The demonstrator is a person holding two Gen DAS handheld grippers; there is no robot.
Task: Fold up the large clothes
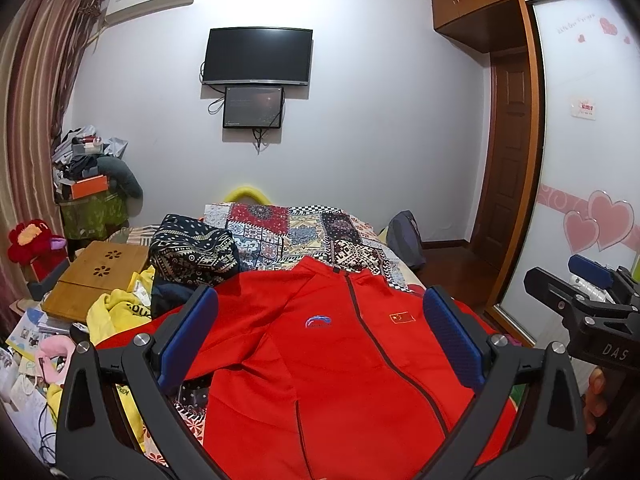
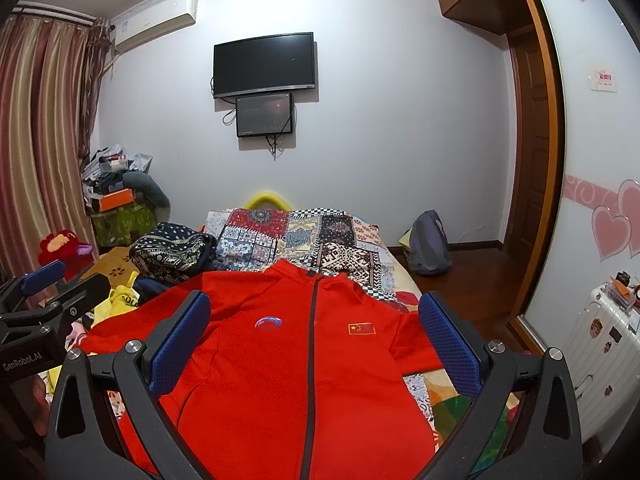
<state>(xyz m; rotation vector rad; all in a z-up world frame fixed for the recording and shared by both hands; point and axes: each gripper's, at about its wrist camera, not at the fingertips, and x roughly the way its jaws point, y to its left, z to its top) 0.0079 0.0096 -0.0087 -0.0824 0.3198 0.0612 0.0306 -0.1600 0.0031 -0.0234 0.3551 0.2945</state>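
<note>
A red zip-up jacket (image 1: 332,364) (image 2: 288,360) lies front-up on the bed, collar away from me, with a dark zipper down its middle, a logo on one chest side and a small flag patch on the other. Its left sleeve is folded in across the body. My left gripper (image 1: 320,320) hovers above the jacket's chest, wide open, blue pads empty. My right gripper (image 2: 314,320) hangs over the same chest area, also wide open and empty. Each gripper shows at the edge of the other's view: the right gripper (image 1: 592,292) and the left gripper (image 2: 44,292).
A patchwork bedspread (image 2: 320,240) covers the bed. A dark patterned bundle (image 2: 172,254), yellow cloth (image 1: 116,312) and a wooden lap tray (image 1: 96,276) crowd the left side. A backpack (image 2: 430,248) sits on the floor at the right, beside a white suitcase (image 2: 600,344) and the wardrobe.
</note>
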